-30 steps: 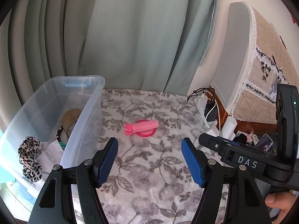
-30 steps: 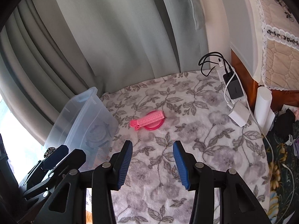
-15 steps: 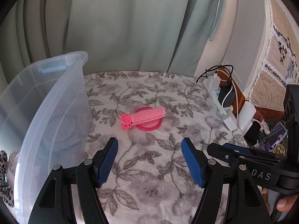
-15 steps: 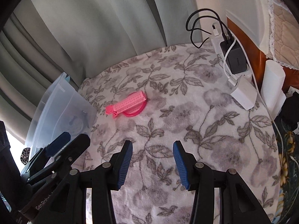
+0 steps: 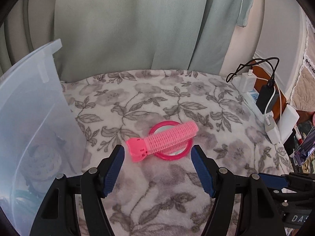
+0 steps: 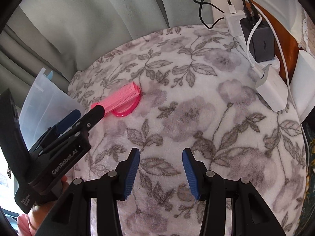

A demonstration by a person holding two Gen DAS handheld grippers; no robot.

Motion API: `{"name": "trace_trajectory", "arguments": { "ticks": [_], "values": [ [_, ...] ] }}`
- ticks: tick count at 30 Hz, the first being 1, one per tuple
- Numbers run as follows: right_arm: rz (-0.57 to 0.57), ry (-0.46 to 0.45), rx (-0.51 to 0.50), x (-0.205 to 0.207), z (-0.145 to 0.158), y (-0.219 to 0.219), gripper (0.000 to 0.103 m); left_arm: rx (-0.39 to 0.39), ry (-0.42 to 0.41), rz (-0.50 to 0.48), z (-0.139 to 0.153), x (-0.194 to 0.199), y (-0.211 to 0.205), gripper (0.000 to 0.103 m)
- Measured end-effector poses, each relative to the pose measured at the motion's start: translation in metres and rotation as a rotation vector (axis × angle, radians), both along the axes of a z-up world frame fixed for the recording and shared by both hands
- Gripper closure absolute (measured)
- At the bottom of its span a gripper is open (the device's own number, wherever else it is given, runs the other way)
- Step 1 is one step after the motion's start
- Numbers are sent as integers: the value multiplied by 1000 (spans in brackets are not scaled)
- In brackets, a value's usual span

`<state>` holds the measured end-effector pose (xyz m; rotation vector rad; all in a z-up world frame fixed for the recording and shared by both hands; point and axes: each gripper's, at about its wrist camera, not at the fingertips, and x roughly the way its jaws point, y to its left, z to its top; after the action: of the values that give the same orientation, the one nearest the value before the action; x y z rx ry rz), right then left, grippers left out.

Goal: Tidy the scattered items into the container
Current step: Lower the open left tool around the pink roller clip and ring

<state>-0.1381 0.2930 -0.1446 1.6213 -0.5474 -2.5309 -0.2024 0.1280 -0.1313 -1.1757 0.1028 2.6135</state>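
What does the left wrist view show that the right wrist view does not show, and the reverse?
Only the left wrist view shows things inside the clear container and a phone at the right edge. Only the right wrist view shows the open left gripper from outside, near the pink hair roller clip. Both show the clip lying on the round pink mirror, the floral blanket and the chargers.
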Motion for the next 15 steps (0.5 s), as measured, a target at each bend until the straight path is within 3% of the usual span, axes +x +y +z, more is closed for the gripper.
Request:
{"name": "trace_trajectory", "arguments": {
  "ticks": [9,15],
  "values": [
    [-19,-26,0,-10,-14,5,54,-93,46,-29,-20,-23,12,32],
    [-13,-34,2,-15,-20,4,54,-105,23,-9,-28,-36,8,32]
  ]
}}
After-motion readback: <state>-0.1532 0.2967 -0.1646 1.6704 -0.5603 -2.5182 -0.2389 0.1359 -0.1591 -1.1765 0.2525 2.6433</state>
